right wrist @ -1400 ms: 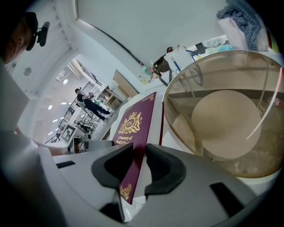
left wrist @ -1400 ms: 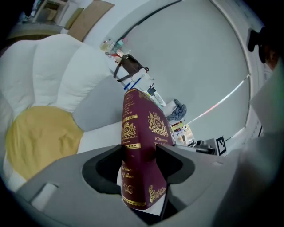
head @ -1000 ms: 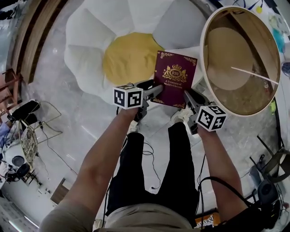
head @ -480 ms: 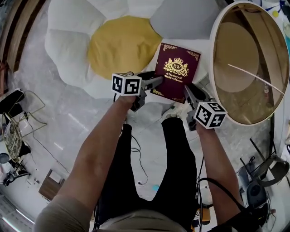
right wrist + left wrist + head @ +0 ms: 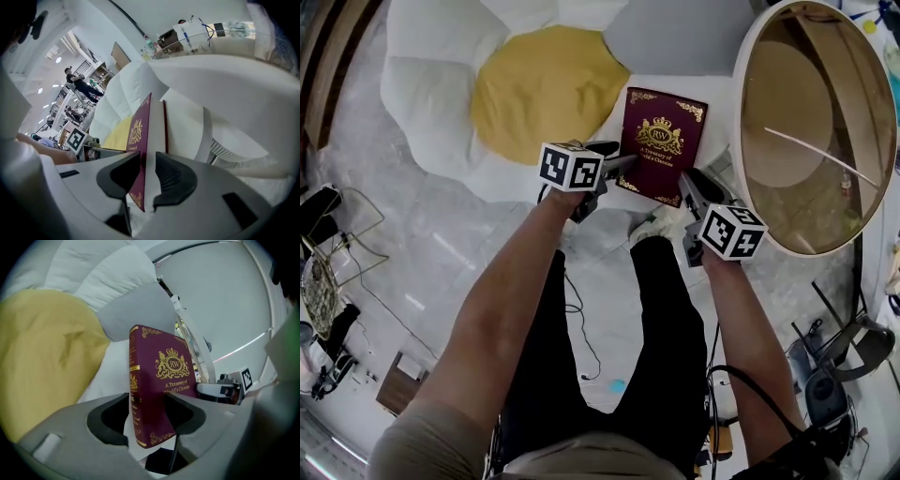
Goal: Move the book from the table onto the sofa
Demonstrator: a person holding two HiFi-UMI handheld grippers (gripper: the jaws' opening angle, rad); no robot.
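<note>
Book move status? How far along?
Done: the book is off the round table, above the white edge of the sofa. In hand: left gripper and right gripper both shut on its near edge. Left: set it down and release.

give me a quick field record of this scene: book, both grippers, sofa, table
book: maroon, gold crest, cover up
left gripper: shut on the book's near left corner
right gripper: shut on the book's near right corner
sofa: flower-shaped, white petals, yellow centre; book over its edge, contact unclear
table: round, see-through top, right of the book
</note>
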